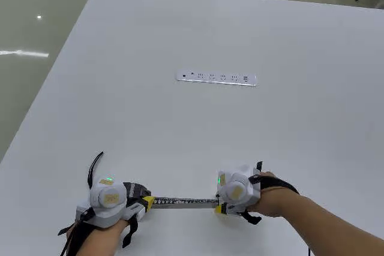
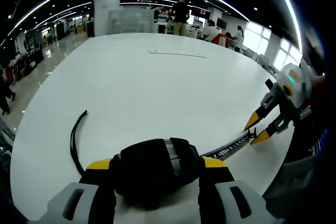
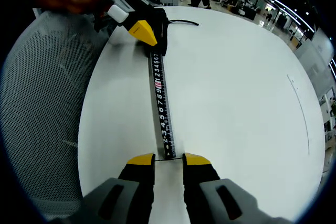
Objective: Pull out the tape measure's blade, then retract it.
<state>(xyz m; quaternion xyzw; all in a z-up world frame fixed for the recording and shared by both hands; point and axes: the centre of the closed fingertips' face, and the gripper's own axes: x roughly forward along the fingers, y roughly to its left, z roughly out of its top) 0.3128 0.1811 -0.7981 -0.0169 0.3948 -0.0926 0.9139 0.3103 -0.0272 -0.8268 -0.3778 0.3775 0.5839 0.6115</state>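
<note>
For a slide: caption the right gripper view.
Right gripper pinches the end of the blade, drawn out from the case held by the left gripper.

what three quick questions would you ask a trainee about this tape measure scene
1. True or false: the blade is wound fully inside the tape measure.
2. What do the left tongs grip? A) a cup B) the tape measure's black body C) nothing
3. Short answer: which tongs pinch the blade's free end?

Key: 1 false, it lies stretched out along the table. 2 B. 3 the right tongs.
</note>
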